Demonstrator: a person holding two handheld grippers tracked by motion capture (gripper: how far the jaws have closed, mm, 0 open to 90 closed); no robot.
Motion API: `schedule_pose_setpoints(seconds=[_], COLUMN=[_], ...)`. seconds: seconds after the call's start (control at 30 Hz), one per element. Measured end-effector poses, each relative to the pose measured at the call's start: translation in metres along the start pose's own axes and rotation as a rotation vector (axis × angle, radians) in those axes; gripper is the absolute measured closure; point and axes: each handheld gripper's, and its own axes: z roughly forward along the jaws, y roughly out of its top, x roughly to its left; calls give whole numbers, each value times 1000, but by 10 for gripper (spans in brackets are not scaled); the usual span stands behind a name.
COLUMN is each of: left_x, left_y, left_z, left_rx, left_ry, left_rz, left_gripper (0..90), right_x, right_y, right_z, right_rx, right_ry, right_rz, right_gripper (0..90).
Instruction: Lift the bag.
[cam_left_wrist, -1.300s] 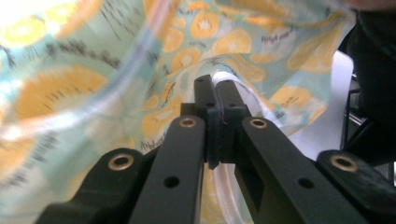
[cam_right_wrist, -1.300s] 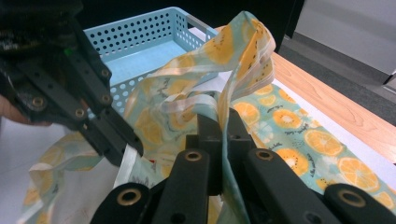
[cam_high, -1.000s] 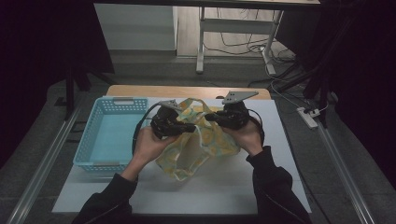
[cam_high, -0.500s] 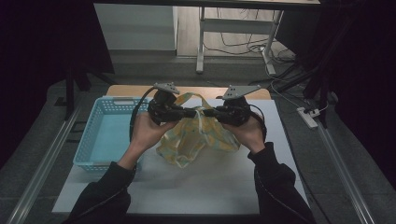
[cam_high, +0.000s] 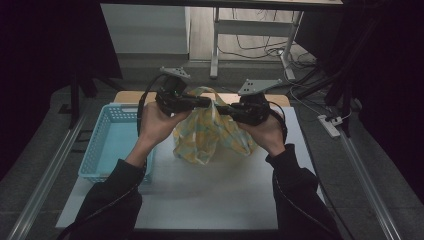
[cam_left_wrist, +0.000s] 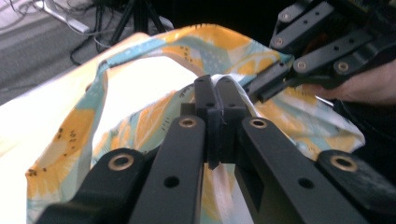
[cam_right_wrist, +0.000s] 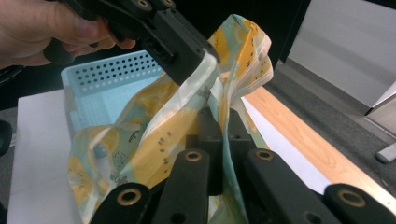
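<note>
High view: left gripper (cam_high: 207, 102) and right gripper (cam_high: 220, 107) pinch limp, crinkled fabric bag (cam_high: 210, 135).

Right gripper (cam_right_wrist: 219, 122): jaws closed flat on a fold of the yellow-and-teal patterned cloth bag (cam_right_wrist: 154, 126), which hangs below them. Left gripper (cam_right_wrist: 187, 56), held in a hand (cam_right_wrist: 42, 28), pinches the bag's edge just above. Behind: pale blue perforated basket (cam_right_wrist: 107, 74) on white table (cam_right_wrist: 32, 154).

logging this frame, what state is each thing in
patterned cloth bag: lifted, hanging between both tongs, bottom near the table
left tongs: shut on the bag's top edge
right tongs: shut on the bag's top edge
blue basket: upright on the table, looks empty
</note>
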Motion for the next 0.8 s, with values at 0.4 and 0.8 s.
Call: schedule_pose_setpoints(seconds=[0.4,0.8], left_x=[0,-4], left_y=[28,50], left_z=[-13,-28], left_rx=[-69,-136], left_ry=[5,18], left_rz=[1,13], left_gripper=[900,900], right_x=[-4,-5], right_y=[29,53], right_z=[-13,-20], right_rx=[-54,-78], right_ry=[-40,-70], right_rz=[-3,-18], right_gripper=[896,896])
